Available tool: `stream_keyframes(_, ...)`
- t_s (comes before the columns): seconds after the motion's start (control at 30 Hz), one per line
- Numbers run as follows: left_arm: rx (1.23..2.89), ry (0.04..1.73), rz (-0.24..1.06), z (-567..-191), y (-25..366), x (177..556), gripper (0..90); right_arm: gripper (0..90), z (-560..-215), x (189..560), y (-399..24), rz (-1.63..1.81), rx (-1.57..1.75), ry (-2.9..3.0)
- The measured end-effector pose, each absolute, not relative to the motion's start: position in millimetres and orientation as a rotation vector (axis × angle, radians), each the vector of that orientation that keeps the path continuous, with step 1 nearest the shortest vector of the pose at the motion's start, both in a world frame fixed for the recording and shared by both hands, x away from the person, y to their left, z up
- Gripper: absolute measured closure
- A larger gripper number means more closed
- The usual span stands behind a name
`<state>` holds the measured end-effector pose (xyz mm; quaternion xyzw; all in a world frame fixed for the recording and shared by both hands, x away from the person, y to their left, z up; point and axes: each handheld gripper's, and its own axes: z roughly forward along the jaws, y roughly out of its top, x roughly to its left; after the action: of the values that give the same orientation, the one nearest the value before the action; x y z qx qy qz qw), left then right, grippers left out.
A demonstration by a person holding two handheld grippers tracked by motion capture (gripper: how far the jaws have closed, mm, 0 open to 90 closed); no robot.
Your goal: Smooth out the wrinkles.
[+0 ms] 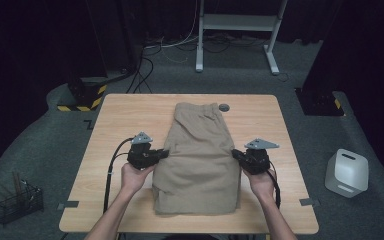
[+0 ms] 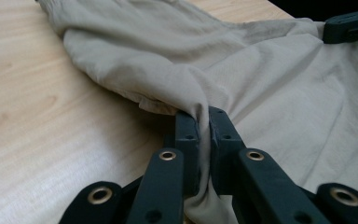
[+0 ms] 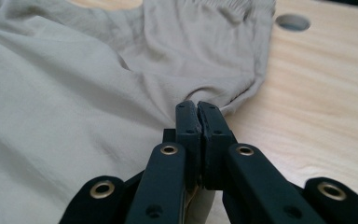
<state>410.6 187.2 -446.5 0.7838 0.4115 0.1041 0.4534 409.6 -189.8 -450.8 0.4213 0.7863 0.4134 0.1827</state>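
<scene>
A pair of beige shorts (image 1: 200, 155) lies folded lengthwise on the wooden table (image 1: 115, 120), waistband toward the far edge. My left gripper (image 1: 164, 153) is shut on the shorts' left edge at mid-length; in the left gripper view the cloth (image 2: 242, 70) bunches up between the closed jaws of this gripper (image 2: 203, 114). My right gripper (image 1: 234, 152) is shut on the opposite edge. The right gripper view shows the fabric (image 3: 74, 102) pinched in its own gripper (image 3: 197, 108), with the elastic waistband (image 3: 214, 9) beyond.
A round hole (image 1: 224, 107) is in the tabletop near the waistband, also visible as the hole (image 3: 292, 22) in the right gripper view. A white box (image 1: 346, 172) stands on the floor at the right, a wire basket (image 1: 17, 202) at the left. A desk frame (image 1: 237, 30) stands behind.
</scene>
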Motion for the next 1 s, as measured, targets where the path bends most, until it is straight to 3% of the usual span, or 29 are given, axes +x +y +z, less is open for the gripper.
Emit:
stream_keyframes(0.43,1.912,1.008,0.342,-417.3,183.3,428.3,84.5,87.7,-416.3,428.8,-186.8,1.144,1.128,2.166)
stream_keyframes(1.0,1.872,0.855,0.312,-398.9,185.9,347.6,84.5,87.8,-406.2,350.5,-204.7,1.271,0.999,2.108)
